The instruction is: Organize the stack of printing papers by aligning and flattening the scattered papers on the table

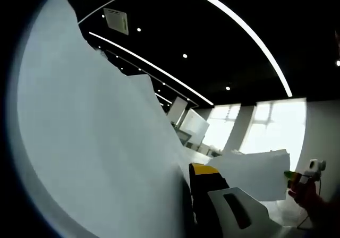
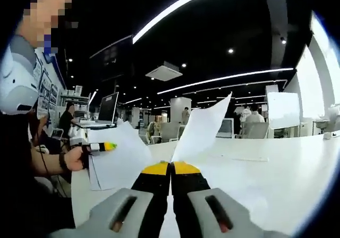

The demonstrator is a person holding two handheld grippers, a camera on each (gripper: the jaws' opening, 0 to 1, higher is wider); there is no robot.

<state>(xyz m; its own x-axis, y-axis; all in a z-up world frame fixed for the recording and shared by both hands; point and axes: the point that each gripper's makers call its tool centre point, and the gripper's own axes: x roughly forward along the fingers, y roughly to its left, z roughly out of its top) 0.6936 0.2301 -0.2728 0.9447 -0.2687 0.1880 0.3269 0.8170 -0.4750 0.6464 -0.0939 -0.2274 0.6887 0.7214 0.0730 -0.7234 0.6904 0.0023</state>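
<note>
Two sheets are lifted off the table, one in each gripper. In the right gripper view, the right gripper has its yellow-tipped jaws pressed together on the lower edge of a sheet, which rises up and away from the jaws to a raised corner. In the same view, the left gripper, held in the person's hand, pinches a second sheet by its edge, the paper hanging to the side and down toward the table. The left gripper view shows that second sheet curving broadly across the frame beside a yellow-tipped jaw, and, farther off, the sheet of the right gripper. Both sheets stand roughly on edge, well apart, so aligning them likely calls for bringing the grippers together and lowering the long edges flat.
</note>
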